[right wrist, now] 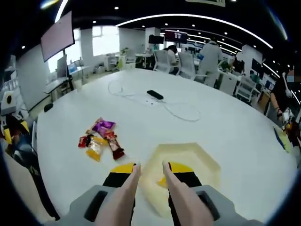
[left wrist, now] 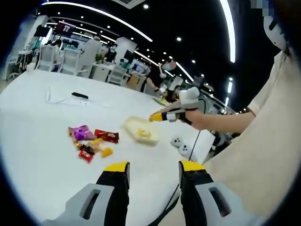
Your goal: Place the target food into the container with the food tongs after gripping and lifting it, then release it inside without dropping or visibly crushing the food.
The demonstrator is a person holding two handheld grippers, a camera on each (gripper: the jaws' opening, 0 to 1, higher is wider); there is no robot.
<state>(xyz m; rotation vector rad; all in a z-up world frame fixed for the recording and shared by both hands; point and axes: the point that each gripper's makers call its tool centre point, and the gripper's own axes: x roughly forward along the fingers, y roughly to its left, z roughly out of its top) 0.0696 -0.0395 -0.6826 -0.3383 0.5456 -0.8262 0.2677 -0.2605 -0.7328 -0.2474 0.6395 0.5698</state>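
Wrapped snacks [right wrist: 100, 139] lie left of the right gripper [right wrist: 148, 173], whose cream plastic tongs [right wrist: 176, 197], slightly parted and empty, hover over the pale-yellow container [right wrist: 202, 162]; left gripper [left wrist: 153, 172] open, empty.

On the table [right wrist: 225, 122], the snack packets [right wrist: 101, 139] lie left of the container [right wrist: 200, 160], a cable [right wrist: 178, 110] beyond them.
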